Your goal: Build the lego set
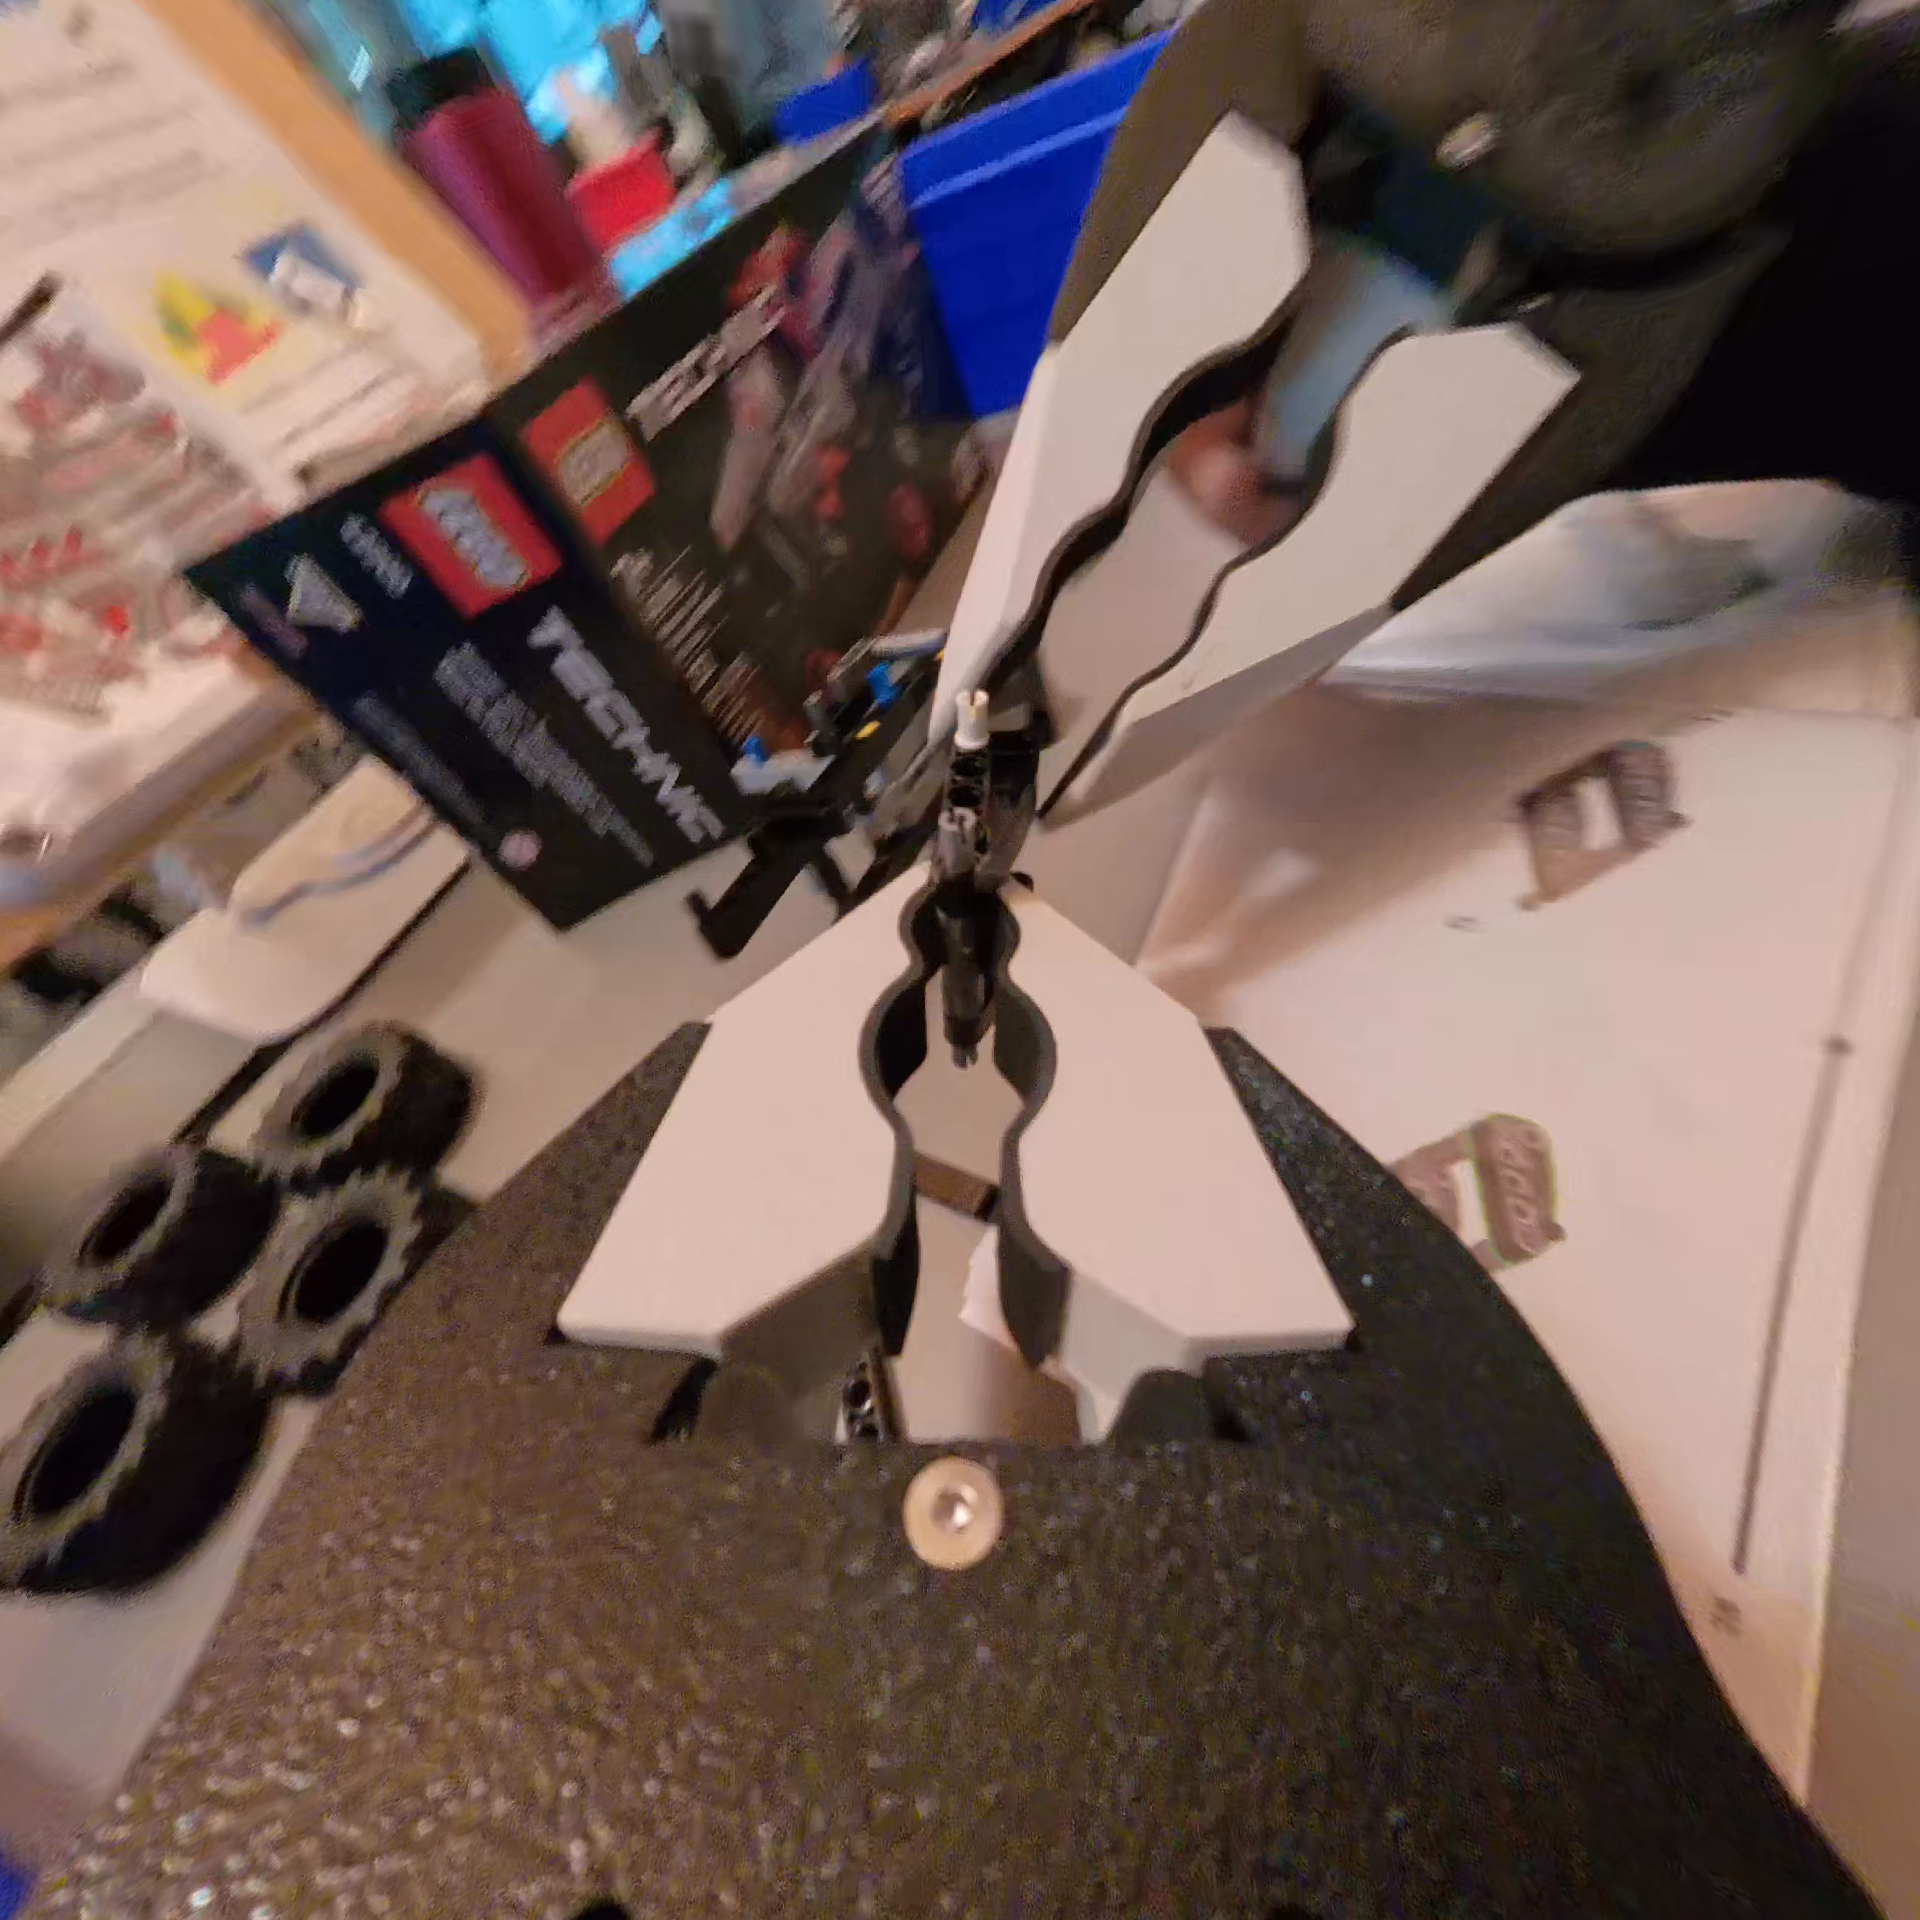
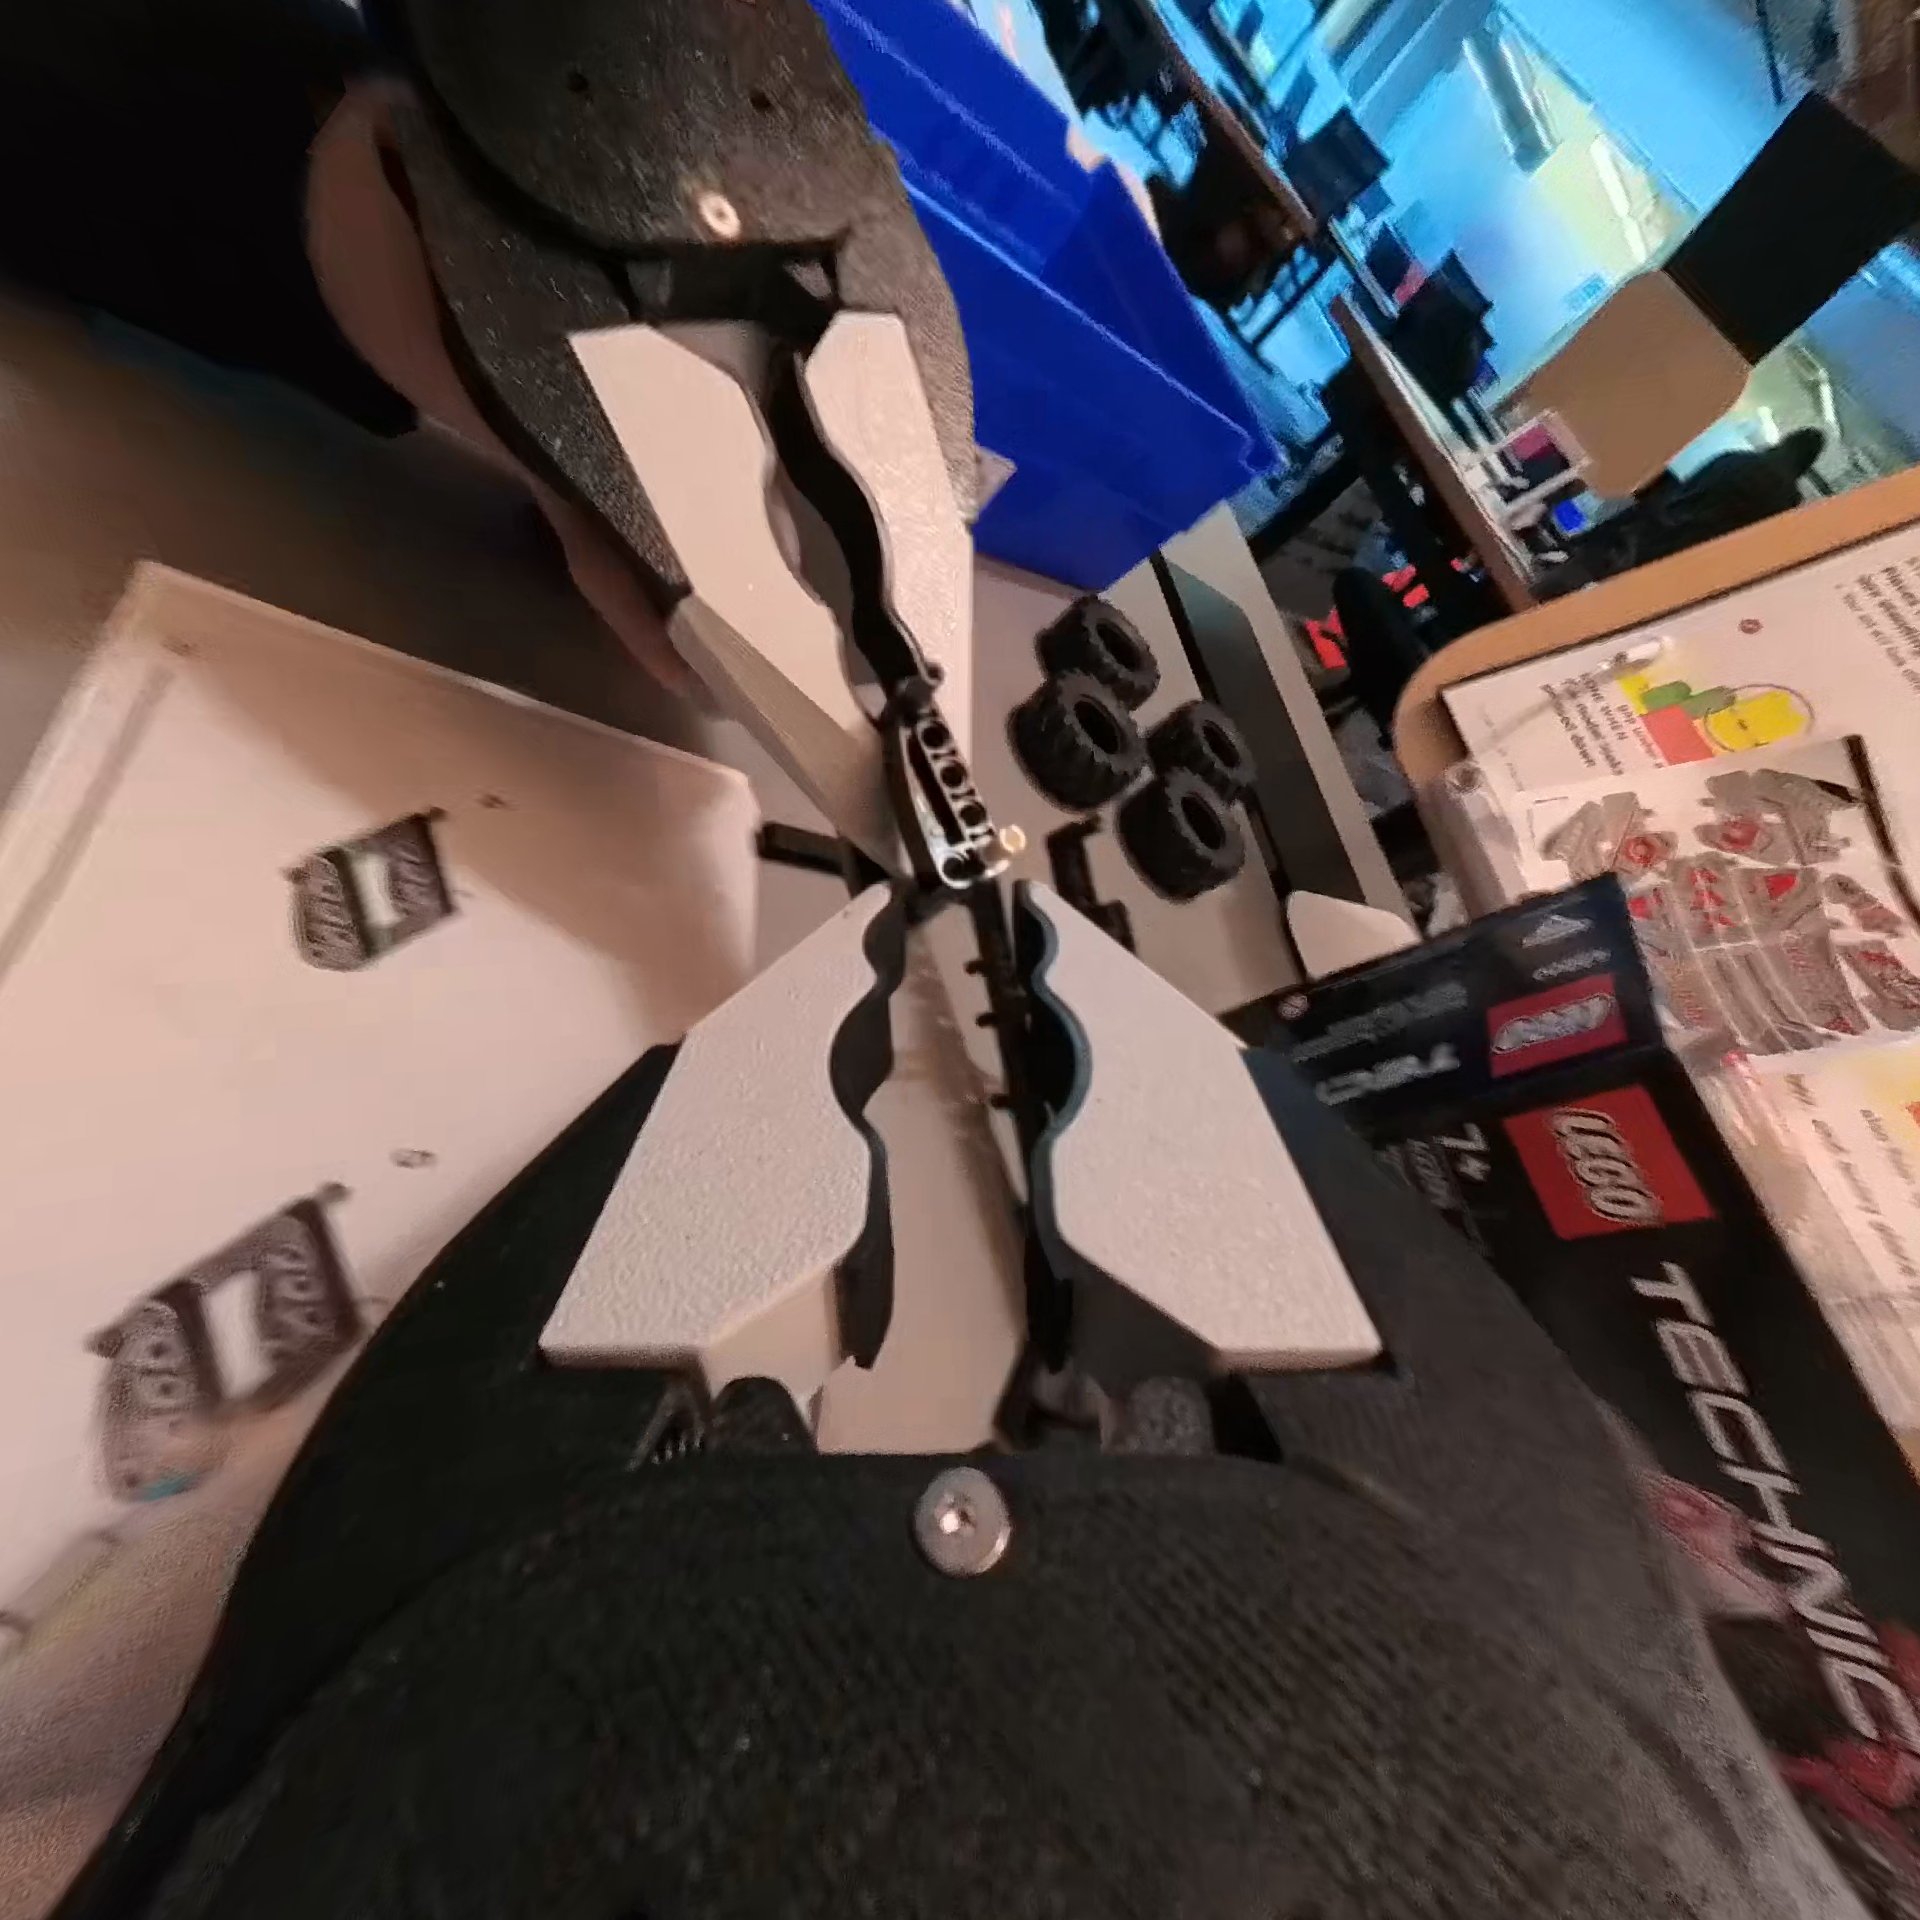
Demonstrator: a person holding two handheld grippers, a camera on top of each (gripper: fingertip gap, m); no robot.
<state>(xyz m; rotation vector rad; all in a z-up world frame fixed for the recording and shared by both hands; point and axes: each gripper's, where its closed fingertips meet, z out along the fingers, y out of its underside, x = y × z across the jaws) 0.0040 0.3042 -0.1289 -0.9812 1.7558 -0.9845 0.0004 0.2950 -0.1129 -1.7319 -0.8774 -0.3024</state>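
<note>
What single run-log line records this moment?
left gripper: shut on black Technic beam | right gripper: tips meeting left's, grip unclear | tyres: loose, unfitted

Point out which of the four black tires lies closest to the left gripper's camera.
The tire at the bottom left edge of the left wrist view is nearest. The other three cluster farther up the white table, toward the set's box.

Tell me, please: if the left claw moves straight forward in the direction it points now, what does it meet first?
Most likely the right claw, which faces it tip to tip. The black beam held in the left claw would touch there first; depth is unclear in the blur.
</note>
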